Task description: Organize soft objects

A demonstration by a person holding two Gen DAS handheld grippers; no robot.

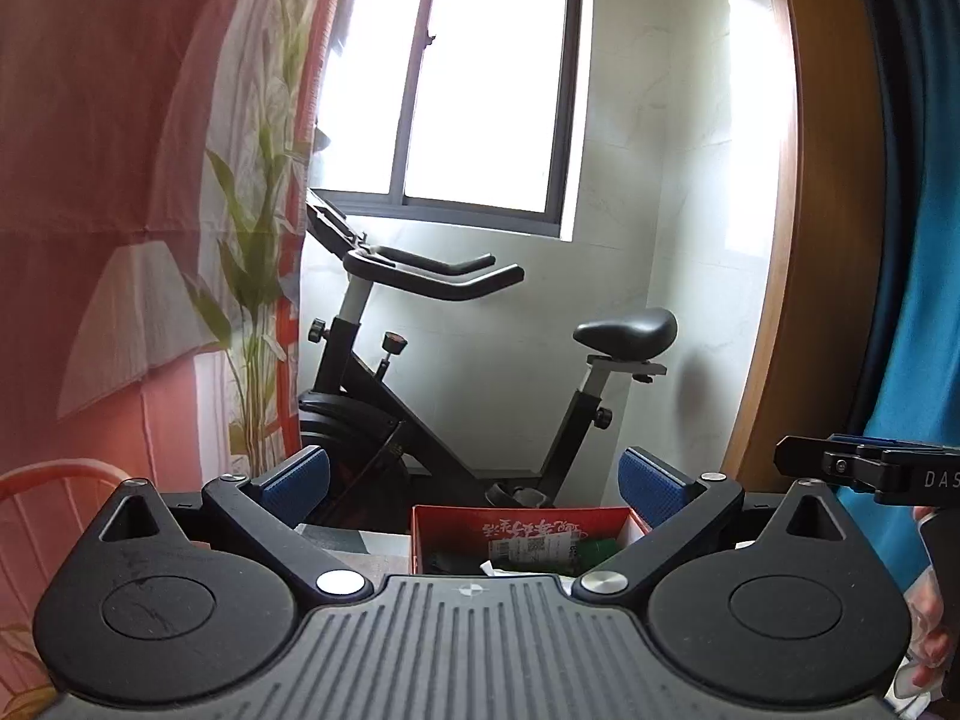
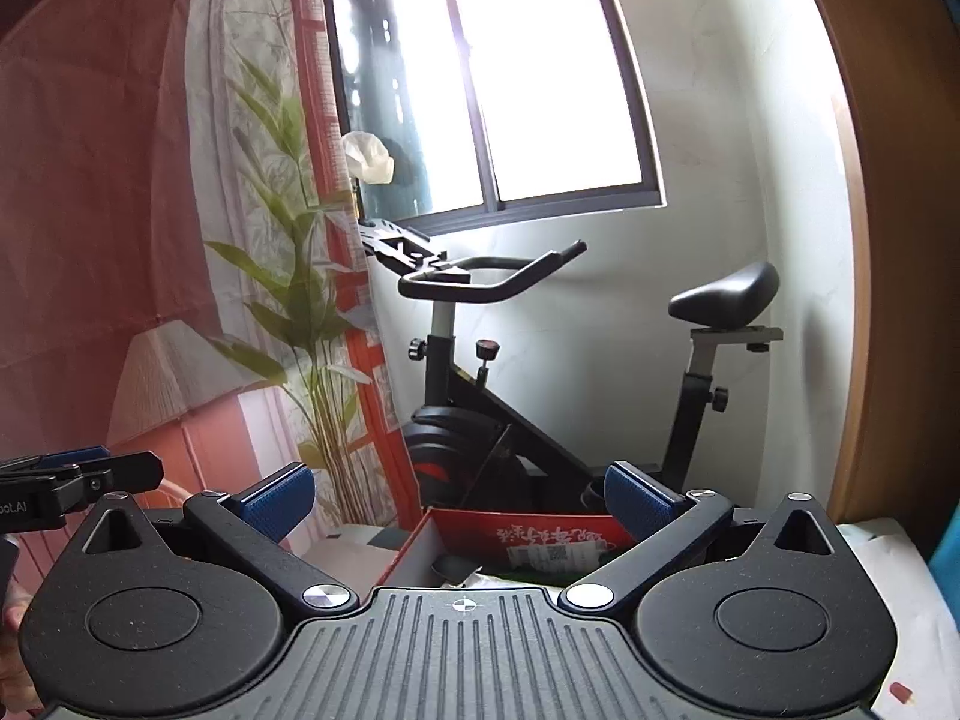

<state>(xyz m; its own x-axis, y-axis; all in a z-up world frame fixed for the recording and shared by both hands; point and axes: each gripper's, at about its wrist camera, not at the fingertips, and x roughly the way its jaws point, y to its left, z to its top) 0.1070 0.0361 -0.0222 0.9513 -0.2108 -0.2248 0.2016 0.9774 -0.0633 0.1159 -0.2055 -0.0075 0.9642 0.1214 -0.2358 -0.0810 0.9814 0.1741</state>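
Left tongs (image 1: 474,480) gaping, red box (image 1: 522,531), exercise bike (image 1: 456,372) behind

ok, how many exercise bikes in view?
1: the black exercise bike stands under the window, behind the red box. Nothing suggests another, though the curtain may hide things.

Daylight from window (image 1: 480,78), panes blown out to white glare in both views. Wall (image 1: 660,180) beside it evenly lit; soft shadow behind exercise bike (image 1: 456,372) seat. Curtain (image 1: 120,180) backlit, reddish, slightly soft. Strong fisheye bending at edges: door frame (image 1: 798,240) curved. Foreground sharp, no motion blur.
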